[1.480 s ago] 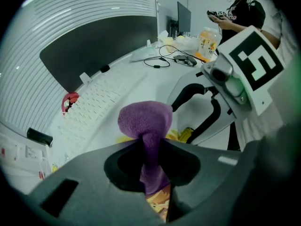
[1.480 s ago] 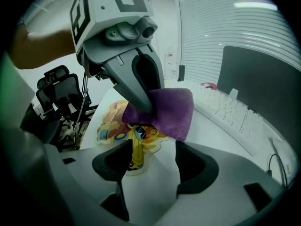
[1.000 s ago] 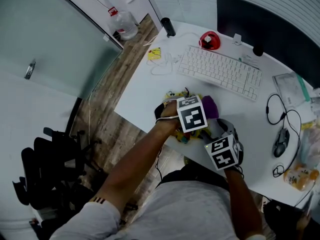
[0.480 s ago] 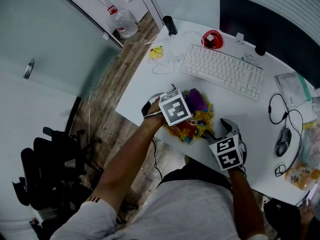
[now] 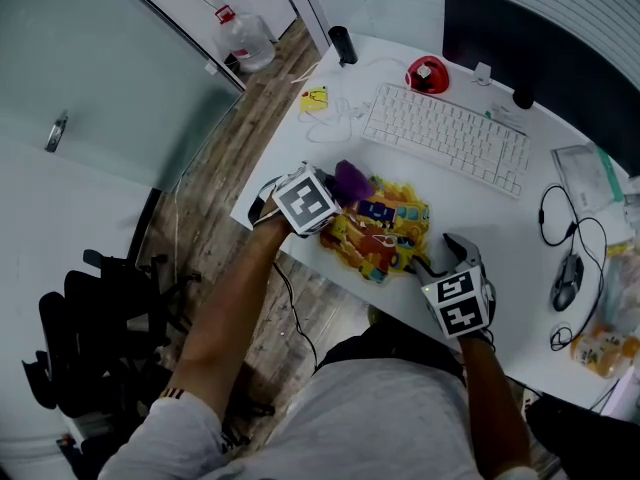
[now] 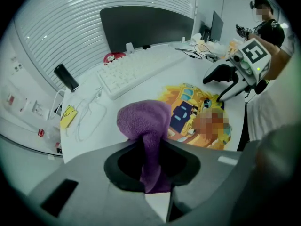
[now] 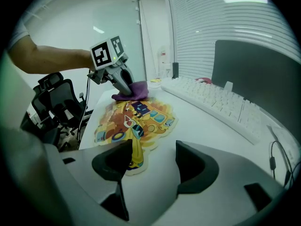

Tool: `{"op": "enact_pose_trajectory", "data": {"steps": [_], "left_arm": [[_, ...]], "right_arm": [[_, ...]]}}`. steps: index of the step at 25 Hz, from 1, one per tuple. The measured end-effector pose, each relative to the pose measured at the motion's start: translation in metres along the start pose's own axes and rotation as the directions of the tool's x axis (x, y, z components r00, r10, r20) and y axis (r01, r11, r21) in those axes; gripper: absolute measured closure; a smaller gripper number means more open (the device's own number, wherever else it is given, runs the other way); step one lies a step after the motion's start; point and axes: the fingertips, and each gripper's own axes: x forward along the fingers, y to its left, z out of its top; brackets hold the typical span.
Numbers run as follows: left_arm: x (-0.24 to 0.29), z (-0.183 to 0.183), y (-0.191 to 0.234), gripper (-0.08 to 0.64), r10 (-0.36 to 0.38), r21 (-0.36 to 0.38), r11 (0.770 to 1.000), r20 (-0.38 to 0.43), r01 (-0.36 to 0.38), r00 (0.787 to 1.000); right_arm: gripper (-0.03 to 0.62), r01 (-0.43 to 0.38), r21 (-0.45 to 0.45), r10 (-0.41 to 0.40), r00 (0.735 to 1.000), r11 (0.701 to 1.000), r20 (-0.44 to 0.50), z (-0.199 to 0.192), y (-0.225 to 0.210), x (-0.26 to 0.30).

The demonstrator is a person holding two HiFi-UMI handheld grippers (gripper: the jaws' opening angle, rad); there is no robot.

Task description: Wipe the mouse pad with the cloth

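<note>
Cloth: one, purple [image 6: 143, 121], on the pad's far-left edge.
Pad: one, cartoon-printed [image 5: 382, 234], on desk [image 5: 300, 158], nearer than the keyboard [image 5: 445, 138].
Left gripper [image 6: 150, 150]: pinching cloth.
Right gripper [image 7: 153, 161]: spread, empty, at pad's near-right edge.

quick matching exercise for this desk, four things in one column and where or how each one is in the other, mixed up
1 cloth
2 mouse pad
3 keyboard
4 right gripper

a white, beyond the mouse pad
b jaws apart, at the mouse pad's near edge
c purple, pinched in the left gripper
d lying flat, colourful cartoon print

Pairs: 1-c, 2-d, 3-a, 4-b
</note>
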Motion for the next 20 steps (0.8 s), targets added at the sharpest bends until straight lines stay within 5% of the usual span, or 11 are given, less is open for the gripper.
{"op": "enact_pose_trajectory", "data": {"steps": [5, 11, 20], "left_arm": [[-0.006, -0.02, 0.011, 0.476, 0.037, -0.048, 0.998, -0.015, -0.038, 0.999], [-0.02, -0.024, 0.007, 0.477, 0.106, -0.014, 0.994, -0.02, -0.106, 0.994], [-0.028, 0.034, -0.052, 0.476, 0.06, 0.107, 0.992, 0.068, -0.067, 0.996]], "right_arm": [[0.342, -0.001, -0.002, 0.001, 1.0, 1.0, 0.0, 0.0, 0.0, 0.0], [0.343, -0.002, -0.007, 0.002, 1.0, 1.0, 0.003, 0.001, 0.001, -0.001], [0.344, 0.0, -0.017, 0.0, 1.0, 1.0, 0.012, 0.001, 0.001, 0.0]]}}
